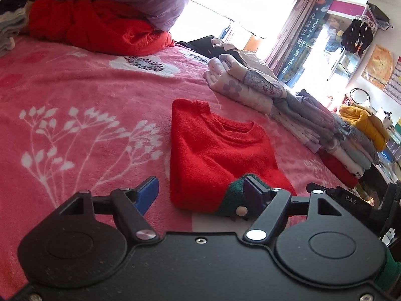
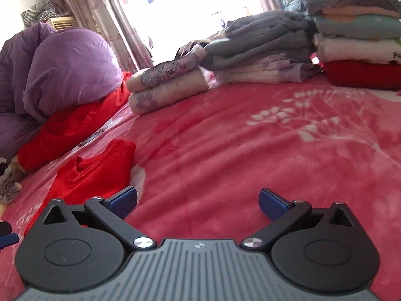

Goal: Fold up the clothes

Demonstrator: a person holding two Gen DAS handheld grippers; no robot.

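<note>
Now we have the folded red sweater (image 1: 215, 155) lying flat on the pink floral blanket (image 1: 82, 105) of the bed, just ahead of our left gripper (image 1: 200, 190), whose jaws stand wide with nothing pressed between them, though the sweater's green trim sits right by one finger. Over on our right gripper (image 2: 198, 200) the jaws gape wide and empty above bare blanket, with stacks of folded clothes (image 2: 351, 47) lined up well beyond.

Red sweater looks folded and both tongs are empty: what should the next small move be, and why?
Probably close the left tongs on the folded red sweater's near edge to carry it to the folded stacks. It lies flat and compact on the pink blanket, and nothing is held.
</note>
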